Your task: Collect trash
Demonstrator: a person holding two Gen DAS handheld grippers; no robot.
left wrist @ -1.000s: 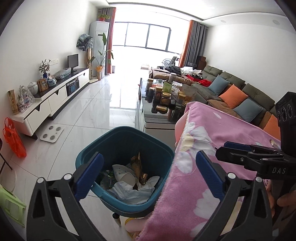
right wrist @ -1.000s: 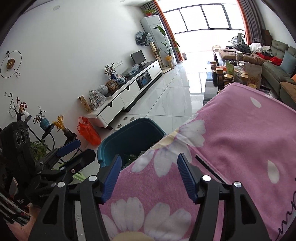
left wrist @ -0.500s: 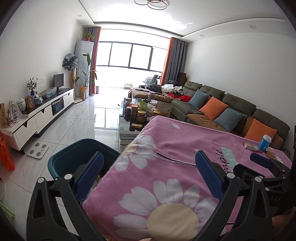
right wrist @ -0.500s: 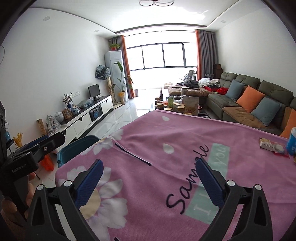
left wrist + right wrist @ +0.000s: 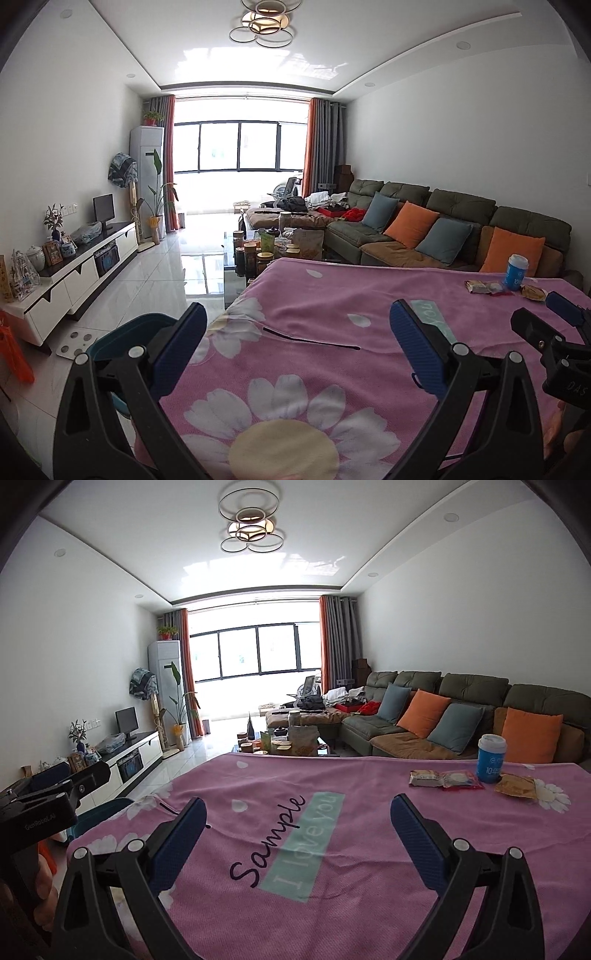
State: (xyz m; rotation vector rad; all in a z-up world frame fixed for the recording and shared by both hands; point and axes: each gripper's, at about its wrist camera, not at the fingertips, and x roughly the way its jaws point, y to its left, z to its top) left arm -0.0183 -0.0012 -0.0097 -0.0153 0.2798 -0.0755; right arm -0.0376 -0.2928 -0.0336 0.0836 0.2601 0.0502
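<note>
Trash lies at the far right of the pink flowered tablecloth (image 5: 369,812): a tan snack wrapper (image 5: 424,777), a red-edged packet (image 5: 461,779), a brown packet (image 5: 517,786) and a blue cup (image 5: 491,758). The same items show in the left wrist view, with the cup (image 5: 517,271) and wrappers (image 5: 487,287). A teal trash bin (image 5: 122,336) stands on the floor at the table's left edge. My left gripper (image 5: 295,350) is open and empty above the cloth. My right gripper (image 5: 297,838) is open and empty above the cloth.
A glass coffee table (image 5: 273,251) with several jars stands beyond the table. A green sofa (image 5: 443,229) with orange and blue cushions runs along the right. A white TV cabinet (image 5: 74,273) lines the left wall. An orange bag (image 5: 14,354) sits on the floor.
Both grippers have lifted and swung right, from looking down into the bin to looking level across the table. The trash items at the far right have come into view.
</note>
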